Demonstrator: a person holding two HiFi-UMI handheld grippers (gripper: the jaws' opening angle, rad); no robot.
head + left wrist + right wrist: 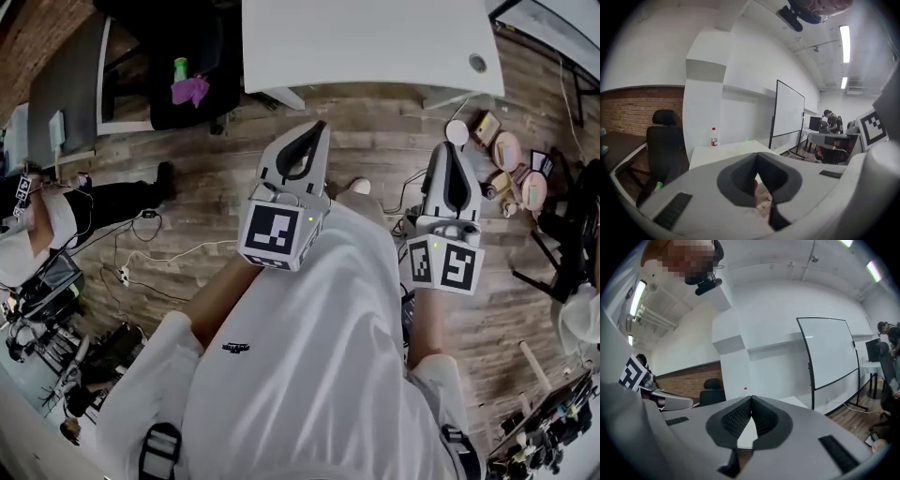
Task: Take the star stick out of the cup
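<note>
No cup and no star stick show in any view. In the head view my left gripper (314,128) and right gripper (449,147) are held side by side at waist height over the wooden floor, both pointing toward a white table (366,42). The left gripper (757,154) has its dark pads touching at the tips with nothing between them. The right gripper (751,398) is also shut and empty.
A black office chair (187,66) carries a green bottle and a purple thing. Small round items and clutter (511,155) lie on the floor at the right. A bottle (714,137) stands on the table. A whiteboard (790,115) and a person (832,122) stand beyond.
</note>
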